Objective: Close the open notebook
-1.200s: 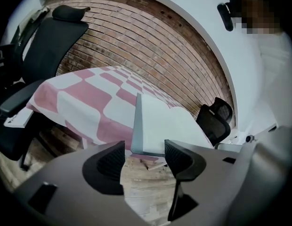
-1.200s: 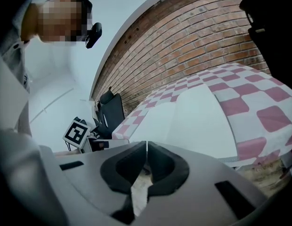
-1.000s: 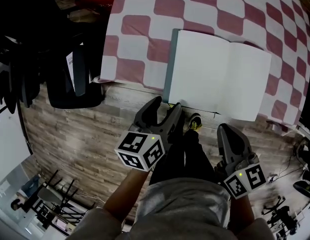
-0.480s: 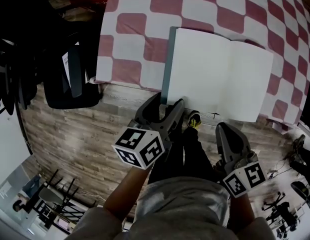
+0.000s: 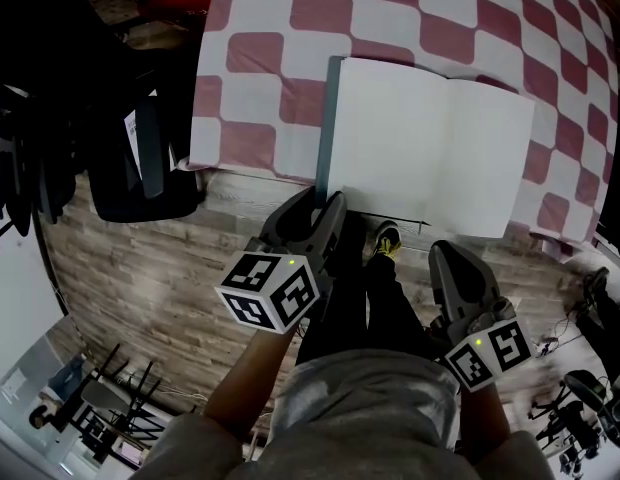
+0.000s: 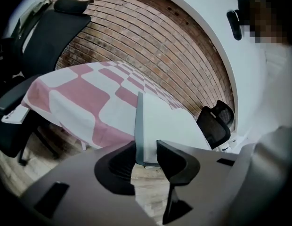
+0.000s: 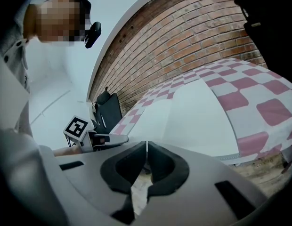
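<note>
Notebook, open, with blank white pages and a grey-green cover (image 5: 425, 148), lies flat on a red-and-white checked tablecloth (image 5: 280, 28) in the head view, close to the table's near edge. My left gripper (image 5: 320, 208) sits at the notebook's seven o'clock corner, where the cover's edge shows past the pages. I judge that is the handiest spot to catch the cover and fold it over. My right gripper (image 5: 452, 256) waits at five o'clock, off the table over the wood-plank floor (image 5: 150, 258), likely kept clear of the swing.

Left gripper view: the left gripper's (image 6: 145, 152) jaws are part-way apart and closing. The notebook's (image 6: 169, 126) near corner shows in the gap at twelve o'clock. I cannot tell whether either jaw touches it yet.

Right gripper view: the right gripper's (image 7: 145, 147) jaws are pressed together with nothing between them. The notebook's white page (image 7: 198, 117) spreads at one o'clock, apart from the jaws.
</note>
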{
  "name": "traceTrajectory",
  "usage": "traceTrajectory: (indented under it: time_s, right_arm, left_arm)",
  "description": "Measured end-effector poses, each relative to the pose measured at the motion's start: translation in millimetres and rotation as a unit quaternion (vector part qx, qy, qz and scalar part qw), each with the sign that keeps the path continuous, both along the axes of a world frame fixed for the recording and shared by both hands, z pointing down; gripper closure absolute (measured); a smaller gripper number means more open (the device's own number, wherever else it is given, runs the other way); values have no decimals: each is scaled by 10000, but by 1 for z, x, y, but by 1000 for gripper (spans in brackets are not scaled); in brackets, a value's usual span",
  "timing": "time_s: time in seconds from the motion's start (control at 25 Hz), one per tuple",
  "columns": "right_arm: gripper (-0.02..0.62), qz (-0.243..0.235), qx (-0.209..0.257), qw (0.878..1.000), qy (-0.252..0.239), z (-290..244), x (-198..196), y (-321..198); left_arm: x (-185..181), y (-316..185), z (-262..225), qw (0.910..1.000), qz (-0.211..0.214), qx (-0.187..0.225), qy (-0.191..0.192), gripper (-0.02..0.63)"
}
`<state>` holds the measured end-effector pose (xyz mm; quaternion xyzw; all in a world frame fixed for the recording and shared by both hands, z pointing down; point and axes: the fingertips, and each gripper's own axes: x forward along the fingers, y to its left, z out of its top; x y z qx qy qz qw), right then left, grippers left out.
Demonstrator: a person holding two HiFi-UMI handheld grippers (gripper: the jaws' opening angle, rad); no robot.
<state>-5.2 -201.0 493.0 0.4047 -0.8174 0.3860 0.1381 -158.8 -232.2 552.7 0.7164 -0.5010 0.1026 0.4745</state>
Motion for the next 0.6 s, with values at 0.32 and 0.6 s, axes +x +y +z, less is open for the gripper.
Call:
traceTrajectory:
  time_s: [0.32,0.6]
  right_arm:
    - [563,31,182,9998,-79,-14,3,-3]
    - [563,117,398,9991,-115,-34,15,-5]
  left_arm:
    - [-1,-1,-12,9996,-72,2,-274,535]
    - [2,-2,-30,9990,-81,138,-418,548]
